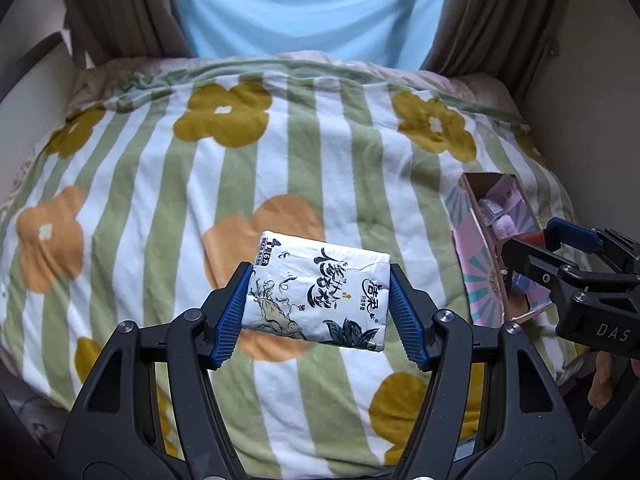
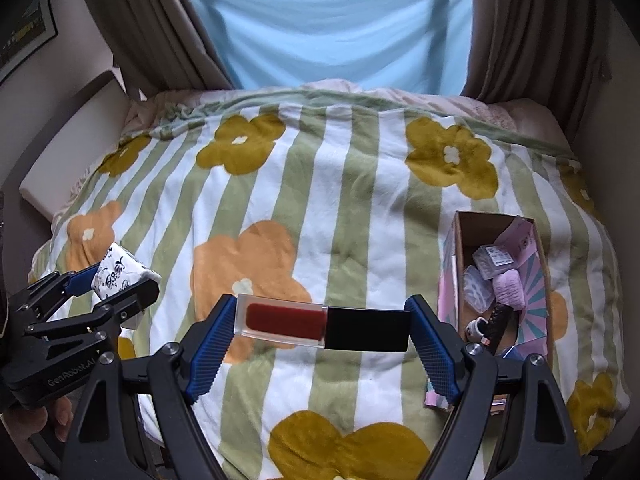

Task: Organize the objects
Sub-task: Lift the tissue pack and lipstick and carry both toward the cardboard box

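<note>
My left gripper (image 1: 318,300) is shut on a white tissue pack (image 1: 316,288) with black writing and holds it above the flowered blanket. My right gripper (image 2: 322,328) is shut on a lip gloss tube (image 2: 320,322) with red liquid and a black cap, held crosswise by its ends. An open cardboard box (image 2: 464,240) with pink patterned sides lies on the blanket at the right and holds several small items. The box also shows in the left wrist view (image 1: 472,216), with the right gripper (image 1: 540,240) over its near end. The left gripper with the tissue pack (image 2: 120,272) shows at the left of the right wrist view.
A striped green and white blanket (image 1: 280,160) with yellow and orange flowers covers the bed. Brown curtains (image 2: 152,28) and a pale blue drape (image 2: 340,24) hang behind it. A white ledge (image 2: 68,160) runs along the bed's left side.
</note>
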Motion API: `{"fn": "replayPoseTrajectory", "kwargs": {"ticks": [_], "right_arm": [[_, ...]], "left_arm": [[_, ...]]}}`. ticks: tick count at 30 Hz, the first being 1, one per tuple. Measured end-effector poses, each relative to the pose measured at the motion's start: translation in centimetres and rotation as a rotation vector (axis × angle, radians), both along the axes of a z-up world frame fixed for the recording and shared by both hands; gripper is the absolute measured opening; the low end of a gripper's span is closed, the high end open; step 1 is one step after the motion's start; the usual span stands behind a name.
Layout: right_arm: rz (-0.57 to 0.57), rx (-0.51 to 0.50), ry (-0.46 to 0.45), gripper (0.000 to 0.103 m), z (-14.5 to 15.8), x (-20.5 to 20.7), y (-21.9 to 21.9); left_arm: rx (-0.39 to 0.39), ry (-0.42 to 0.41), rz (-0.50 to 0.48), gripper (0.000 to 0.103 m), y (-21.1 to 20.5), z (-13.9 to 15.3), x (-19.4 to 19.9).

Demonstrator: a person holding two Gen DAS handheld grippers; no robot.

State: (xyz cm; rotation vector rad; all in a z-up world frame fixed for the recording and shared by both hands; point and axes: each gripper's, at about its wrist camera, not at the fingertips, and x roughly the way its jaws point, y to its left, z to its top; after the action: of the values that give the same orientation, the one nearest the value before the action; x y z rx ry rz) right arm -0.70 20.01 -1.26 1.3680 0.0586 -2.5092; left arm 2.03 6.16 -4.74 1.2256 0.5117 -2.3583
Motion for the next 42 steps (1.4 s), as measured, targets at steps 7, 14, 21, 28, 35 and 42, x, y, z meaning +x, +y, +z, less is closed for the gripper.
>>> {"fn": "replayPoseTrajectory", "kwargs": {"ticks": [7, 14, 21, 28, 35, 42], "right_arm": [[-0.109, 0.003, 0.014, 0.081, 0.8, -0.3, 4.6], [-0.256, 0.031, -0.012, 0.081, 0.0, -0.2, 11.4], [-0.372, 0.044, -0.086, 0.081, -2.7, -0.5, 17.2], [-0.439, 0.042, -0.175, 0.081, -7.7, -1.4, 21.1], [-0.458, 0.036, -0.248, 0.081, -13.2, -2.5, 22.5], [-0.453, 0.015, -0.294, 0.081, -18.0, -3.5, 22.3]], "left_arm": [[-0.007, 0.021, -0.102, 0.063, 1.9, 1.3, -4.2], [-0.003, 0.045, -0.265, 0.063, 6.0, 2.0, -11.0], [0.020, 0.021, -0.425, 0.062, 11.5, 0.8, -18.6], [0.045, -0.048, -0.573, 0.062, 17.0, -3.3, -25.9], [0.049, -0.133, -0.690, 0.062, 21.4, -9.4, -32.1], [0.043, -0.198, -0.751, 0.062, 23.5, -15.3, -36.8]]}}
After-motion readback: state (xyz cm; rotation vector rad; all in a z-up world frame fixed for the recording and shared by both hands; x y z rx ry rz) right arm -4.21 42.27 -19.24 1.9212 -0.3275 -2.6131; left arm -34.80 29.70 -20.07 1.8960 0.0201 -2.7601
